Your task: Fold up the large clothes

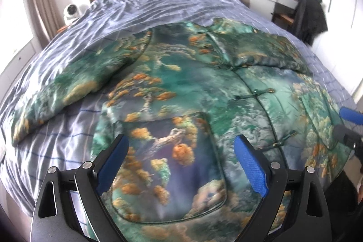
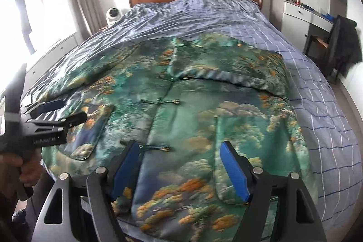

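Padded jacket (image 2: 181,106) spread front-up on bed (image 2: 317,106). Right sleeve (image 2: 226,74) already folded across chest; left sleeve (image 1: 63,87) still out toward 9 o'clock; body fold outstanding. Count: one jacket, two pockets, two grippers. Left gripper (image 1: 181,165) and right gripper (image 2: 179,169) both released, empty, hovering at hem.

We see soft daylight from the blown-out bright window (image 2: 34,22) at nine o'clock, with glare on the crumpled blue checked bedspread (image 2: 181,19). Fisheye bending curves every edge, dark vignettes fill the corners, and the glossy green printed padded jacket (image 1: 181,87) looks slightly soft.
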